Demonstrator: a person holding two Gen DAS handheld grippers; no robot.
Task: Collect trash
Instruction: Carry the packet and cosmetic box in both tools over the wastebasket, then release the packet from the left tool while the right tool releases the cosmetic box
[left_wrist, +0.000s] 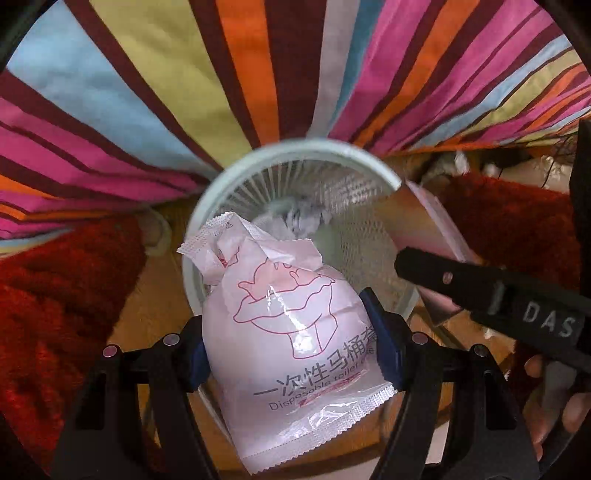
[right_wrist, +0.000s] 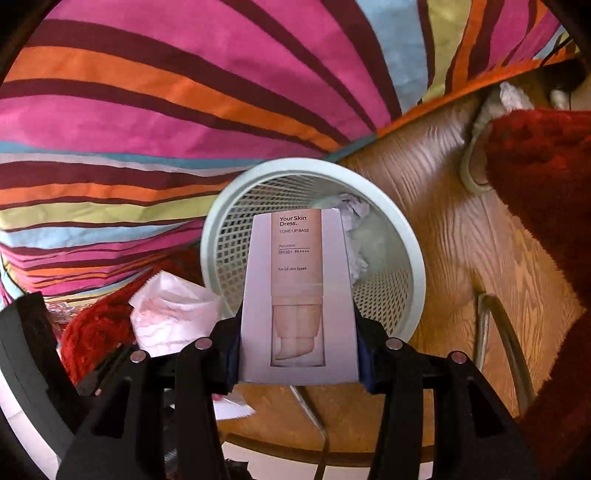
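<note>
My left gripper (left_wrist: 293, 350) is shut on a puffy white plastic packet (left_wrist: 291, 332) printed with a pink drawing and "Disposable toilet". It hangs over the pale mesh waste basket (left_wrist: 207, 206), which holds crumpled paper (left_wrist: 306, 218). My right gripper (right_wrist: 299, 343) is shut on a lilac cosmetics box (right_wrist: 299, 295) reading "Your Skin Dress", held above the basket's (right_wrist: 413, 251) near rim. In the left wrist view the box (left_wrist: 436, 229) and the right gripper's black finger (left_wrist: 461, 284) come in from the right. The right wrist view shows the packet (right_wrist: 173, 314) at lower left.
A striped bedcover (left_wrist: 184, 74) hangs behind the basket. Red shaggy rugs (left_wrist: 55, 314) lie on the wooden floor (right_wrist: 443, 221) either side. A metal rod frame (right_wrist: 495, 350) stands right of the basket. A person's fingers (left_wrist: 554, 417) show at lower right.
</note>
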